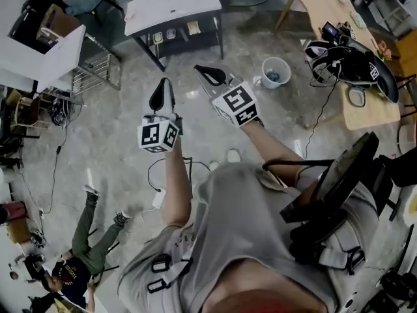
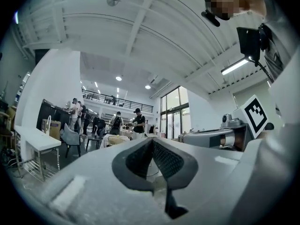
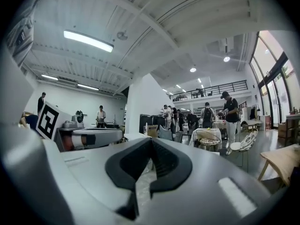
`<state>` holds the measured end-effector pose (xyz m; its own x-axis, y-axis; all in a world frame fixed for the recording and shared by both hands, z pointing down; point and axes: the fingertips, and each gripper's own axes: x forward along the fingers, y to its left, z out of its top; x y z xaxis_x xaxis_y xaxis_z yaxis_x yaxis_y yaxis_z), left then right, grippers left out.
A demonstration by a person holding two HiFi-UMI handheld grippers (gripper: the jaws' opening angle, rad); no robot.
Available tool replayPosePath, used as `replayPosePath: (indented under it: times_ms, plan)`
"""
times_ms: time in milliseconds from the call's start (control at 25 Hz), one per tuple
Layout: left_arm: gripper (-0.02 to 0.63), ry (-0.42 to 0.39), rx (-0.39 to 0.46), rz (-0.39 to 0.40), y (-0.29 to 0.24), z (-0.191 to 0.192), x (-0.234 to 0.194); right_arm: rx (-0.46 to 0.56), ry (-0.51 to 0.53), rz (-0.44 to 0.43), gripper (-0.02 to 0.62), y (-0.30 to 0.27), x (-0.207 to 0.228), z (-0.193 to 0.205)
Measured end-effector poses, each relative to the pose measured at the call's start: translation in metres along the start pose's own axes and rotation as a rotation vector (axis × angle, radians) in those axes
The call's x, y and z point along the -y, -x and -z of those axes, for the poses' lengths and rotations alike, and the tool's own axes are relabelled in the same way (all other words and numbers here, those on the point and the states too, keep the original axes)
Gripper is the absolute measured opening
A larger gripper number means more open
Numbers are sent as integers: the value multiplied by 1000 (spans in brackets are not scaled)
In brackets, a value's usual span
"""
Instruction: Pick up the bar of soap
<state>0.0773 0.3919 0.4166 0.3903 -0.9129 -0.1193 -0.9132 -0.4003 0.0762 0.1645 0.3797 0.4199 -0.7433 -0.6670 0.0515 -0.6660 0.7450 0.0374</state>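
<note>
Head view showed no bar of soap, nor did either gripper view. The left tongs (image 1: 161,95) and right tongs (image 1: 212,75) were closed on nothing above the floor. The search could have gone astray between the white counter (image 1: 172,5) at twelve o'clock and the wooden counter (image 1: 319,5) at two o'clock.

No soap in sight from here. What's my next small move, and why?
Probably look toward the white table ahead for it: the left gripper and right gripper are both shut, empty and held level in mid-air, and no view shows soap.
</note>
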Motion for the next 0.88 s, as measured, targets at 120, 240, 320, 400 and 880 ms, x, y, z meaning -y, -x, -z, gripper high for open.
replayPosePath:
  times_ms: [120,240,320,400,880]
  plan:
    - [-6,5,23,-4,-9,-3,-15,14,51,25,2,-17,3,-2]
    - [-6,-27,51,-24,-13,-11,-23,41,43,-9,2,-29,-4,-8]
    - [-6,-54,50,-22,-11,-11,-19,57,19,-29,2,-28,-10,-11]
    - [-6,-57,38,-16,-6,-8,-13,69,-10,-41,2,-26,-16,-13]
    - [-6,-75,18,-8,16,4,16,70,-14,-101,2,-1,-34,-6]
